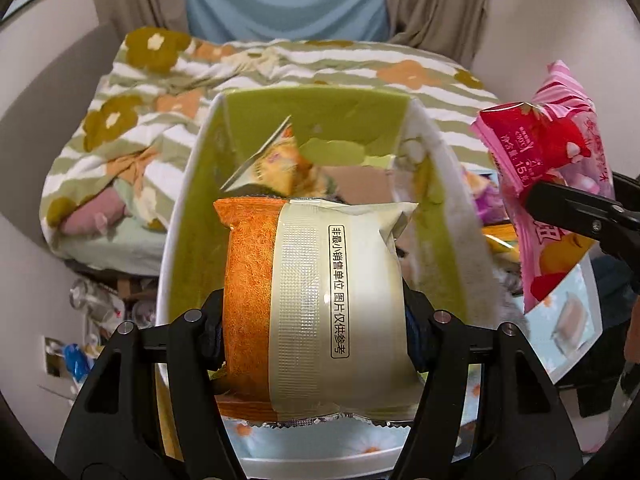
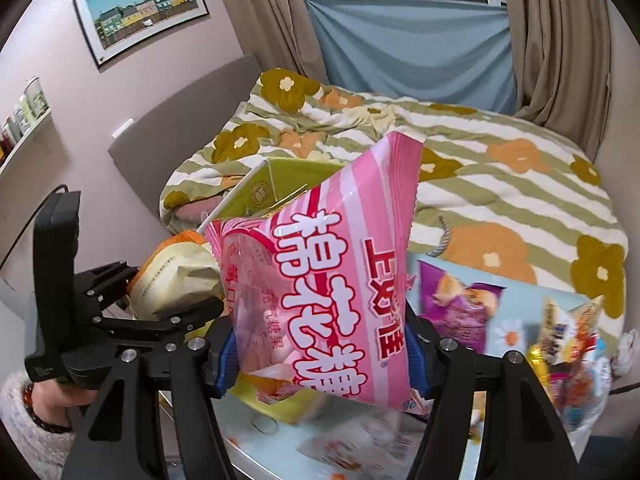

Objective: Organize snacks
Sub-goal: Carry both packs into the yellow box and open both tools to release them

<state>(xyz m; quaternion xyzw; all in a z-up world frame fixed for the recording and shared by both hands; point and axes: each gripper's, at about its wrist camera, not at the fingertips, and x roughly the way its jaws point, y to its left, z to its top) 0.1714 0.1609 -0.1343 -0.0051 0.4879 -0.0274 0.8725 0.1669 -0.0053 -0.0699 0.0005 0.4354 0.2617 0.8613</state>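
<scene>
My left gripper (image 1: 314, 334) is shut on an orange and cream snack packet (image 1: 320, 304) and holds it over the near end of an open green-lined box (image 1: 188, 200). A yellow-orange packet (image 1: 280, 160) lies inside the box. My right gripper (image 2: 320, 354) is shut on a pink marshmallow bag (image 2: 332, 280) held upright. That bag also shows in the left wrist view (image 1: 552, 184), to the right of the box. The left gripper (image 2: 160, 300) with its packet (image 2: 176, 276) shows at the left of the right wrist view, beside the box (image 2: 256, 184).
A table with a pale blue daisy cloth (image 2: 508, 332) carries a purple snack bag (image 2: 460, 304) and several small packets (image 2: 568, 344) at the right. A bed with a striped flower quilt (image 2: 500, 176) lies behind. Clutter sits on the floor at the left (image 1: 92, 308).
</scene>
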